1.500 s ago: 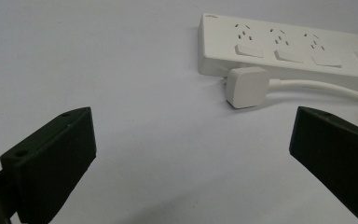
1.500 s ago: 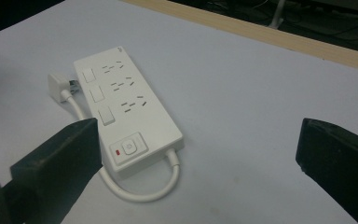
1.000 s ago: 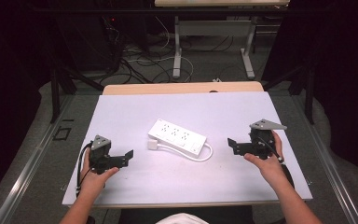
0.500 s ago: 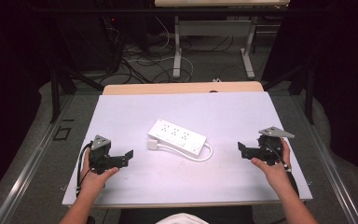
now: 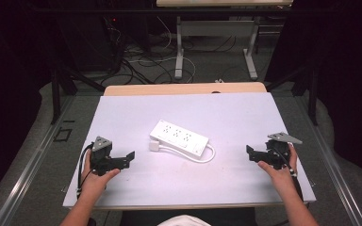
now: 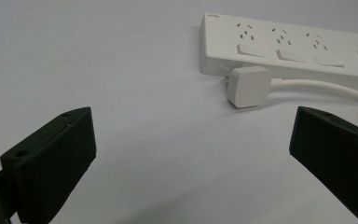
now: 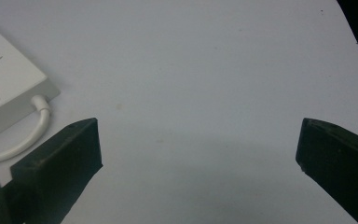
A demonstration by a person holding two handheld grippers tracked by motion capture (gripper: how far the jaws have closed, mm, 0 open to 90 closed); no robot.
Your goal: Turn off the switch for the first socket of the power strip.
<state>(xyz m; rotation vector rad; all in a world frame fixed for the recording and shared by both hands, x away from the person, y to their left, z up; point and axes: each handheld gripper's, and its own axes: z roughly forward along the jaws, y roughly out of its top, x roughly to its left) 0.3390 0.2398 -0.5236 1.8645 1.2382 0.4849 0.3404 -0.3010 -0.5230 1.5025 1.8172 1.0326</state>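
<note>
A white power strip (image 5: pixel 179 136) lies in the middle of the white table (image 5: pixel 226 113), its cable (image 5: pixel 202 155) looped along its near side and its white plug (image 5: pixel 154 145) resting by its left end. In the left gripper view the strip (image 6: pixel 289 46) and plug (image 6: pixel 249 86) lie ahead to the right. My left gripper (image 5: pixel 128 157) rests near the table's front left, open and empty, pointing right toward the strip. My right gripper (image 5: pixel 250 153) sits at the front right, open and empty, pointing left. Its view catches the strip's end (image 7: pixel 7 84) and cable (image 7: pixel 25 135) at left.
A wooden desk edge (image 5: pixel 184 88) runs behind the white table. Beyond it the floor holds tangled cables (image 5: pixel 141 61) and metal table legs (image 5: pixel 179 47). Dark frame bars (image 5: pixel 56 89) stand to the left and right of the table.
My right gripper has drawn back to the right and toward the near edge, away from the strip. The left gripper and the strip have stayed put.
</note>
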